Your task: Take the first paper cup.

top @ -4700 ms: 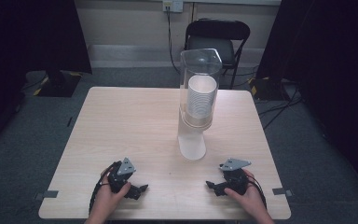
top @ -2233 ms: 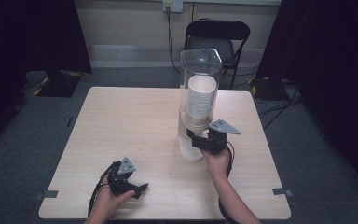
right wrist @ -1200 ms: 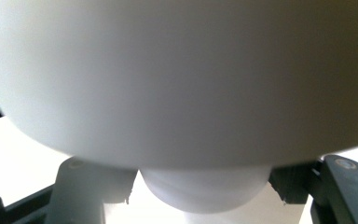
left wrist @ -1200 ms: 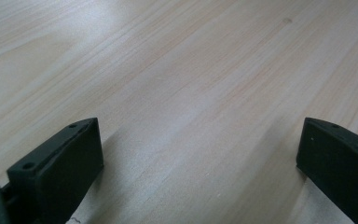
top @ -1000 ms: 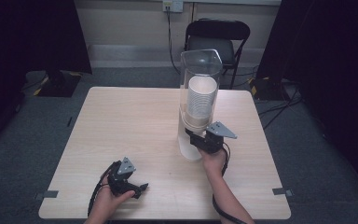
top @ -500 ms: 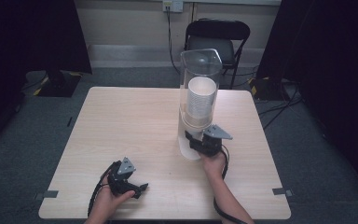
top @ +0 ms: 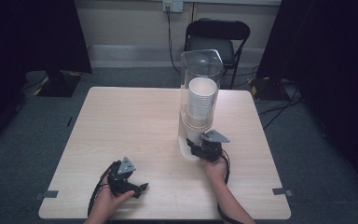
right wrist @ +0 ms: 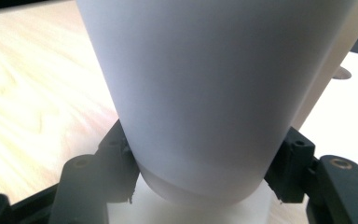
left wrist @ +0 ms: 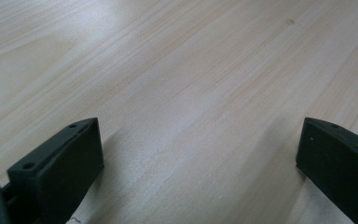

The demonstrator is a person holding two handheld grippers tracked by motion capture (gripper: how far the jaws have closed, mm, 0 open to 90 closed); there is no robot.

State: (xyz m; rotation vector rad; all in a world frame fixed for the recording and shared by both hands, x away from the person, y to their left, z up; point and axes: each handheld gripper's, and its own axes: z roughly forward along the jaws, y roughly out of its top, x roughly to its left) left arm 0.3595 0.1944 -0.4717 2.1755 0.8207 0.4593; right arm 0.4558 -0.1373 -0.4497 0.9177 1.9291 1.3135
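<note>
Near edge of the desk, left of centre: our left gripper rests on the wood in the hand, fingers spread wide apart with bare desk between them.

Farther in, right of centre: our right gripper is at the foot of the cup dispenser. Its fingers are clamped on the lowest white cup, one on each side near the cup's bottom; the cup hangs from the underside of the dispenser, just above the desk.

Above that: the clear dispenser tube stands upright with a stack of white cups inside.

Beyond the far edge: a black chair on the floor
</note>
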